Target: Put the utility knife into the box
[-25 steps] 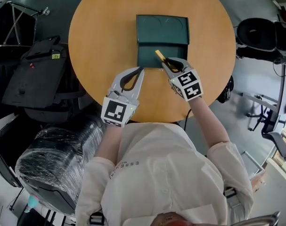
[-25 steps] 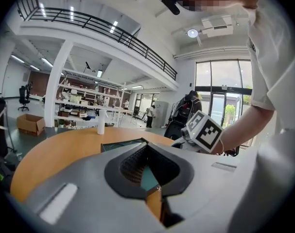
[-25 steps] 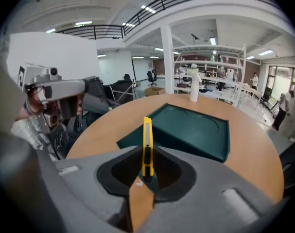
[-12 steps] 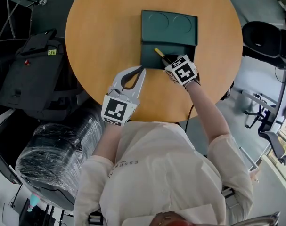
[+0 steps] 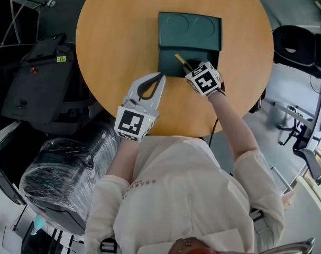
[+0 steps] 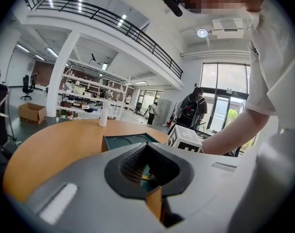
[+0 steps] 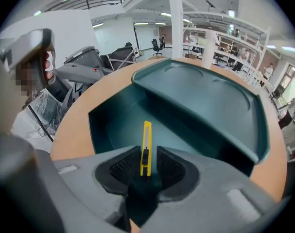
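- So, there's a dark green rectangular box [image 5: 170, 63] with its hinged lid [image 5: 190, 32] flipped open, sitting around the middle of the round wooden table [image 5: 118, 36], well in from every edge.
- The yellow utility knife [image 7: 146, 141] is inside the open tray, over the tray's near side. It points away from the person, toward the lid.
- The right gripper [image 7: 148, 150], the one with the square-marker cube, reaches over the box's near rim. The knife's back end is between its ribbed black pads [image 7: 124, 168].
- Its jaws are opening. There's a clear gap on the right side of the knife. On the left side I honestly can't tell if the pad is touching it, but it doesn't look squeezed.
- From the head view, the knife [image 5: 180, 60] sticks out past the right gripper [image 5: 189, 69] at a slant, over the green floor of the tray.
- The left gripper [image 5: 160, 77] has its tips pressed together with nothing between them. They're parked just beside the box's near-left corner.
- In its own view, the left gripper [image 6: 147, 145] shows the closed loop of the jaws, with the box [image 6: 122, 141] right behind.
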A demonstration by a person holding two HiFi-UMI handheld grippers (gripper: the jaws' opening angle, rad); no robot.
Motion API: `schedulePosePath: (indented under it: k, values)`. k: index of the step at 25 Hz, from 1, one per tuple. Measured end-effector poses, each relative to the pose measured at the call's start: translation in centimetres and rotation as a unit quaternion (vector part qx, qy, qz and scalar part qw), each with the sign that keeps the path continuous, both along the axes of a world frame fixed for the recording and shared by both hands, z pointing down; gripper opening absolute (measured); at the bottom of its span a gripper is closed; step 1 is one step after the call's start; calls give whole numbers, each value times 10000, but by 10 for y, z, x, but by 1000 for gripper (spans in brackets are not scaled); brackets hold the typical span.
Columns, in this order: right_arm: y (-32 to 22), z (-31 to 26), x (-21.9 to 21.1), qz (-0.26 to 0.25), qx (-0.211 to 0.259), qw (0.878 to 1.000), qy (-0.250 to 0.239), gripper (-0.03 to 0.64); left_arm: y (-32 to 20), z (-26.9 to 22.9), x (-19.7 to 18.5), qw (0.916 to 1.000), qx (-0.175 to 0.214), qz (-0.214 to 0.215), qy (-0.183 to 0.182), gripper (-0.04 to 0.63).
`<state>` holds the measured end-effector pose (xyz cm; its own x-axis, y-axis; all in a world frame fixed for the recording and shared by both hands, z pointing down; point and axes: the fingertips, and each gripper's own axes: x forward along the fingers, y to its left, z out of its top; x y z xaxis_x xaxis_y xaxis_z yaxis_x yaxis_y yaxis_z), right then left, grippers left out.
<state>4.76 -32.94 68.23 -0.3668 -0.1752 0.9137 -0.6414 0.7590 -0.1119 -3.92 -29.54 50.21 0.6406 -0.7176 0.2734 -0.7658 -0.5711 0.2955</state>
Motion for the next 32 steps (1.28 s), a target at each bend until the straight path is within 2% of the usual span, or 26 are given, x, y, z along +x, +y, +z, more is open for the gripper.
schedulePosePath:
  k: [3,6,10,14,17,20,24,32]
  values:
    - [-7,-24,3,217,337,9984,-393,87,0,-10,4,9999,150,-5,-37,15]
    - [-14,-74,8,616,973,9872,-1104,78,2,-20,9,9996,291,-34,-62,15]
    - [-4,-144,24,1026,1833,9600,-1853,-3,8,-40,16,9984,538,-116,-96,15]
    - [25,-199,37,1266,2564,9277,-2401,-6,22,-67,21,9964,818,-189,-126,15]
    - [47,-237,44,1267,3062,9035,-2717,-6,36,-85,27,9949,969,-263,-82,15]
    - [70,-261,47,1046,3426,8885,-2867,-6,53,-97,35,9929,1132,-320,-164,15]
    - [93,-270,48,847,3533,8829,-2974,-6,75,-99,41,9912,1239,-414,-218,15]
    - [120,-250,72,1125,3353,8900,-2878,-6,107,-87,59,9928,1134,-323,-228,15]
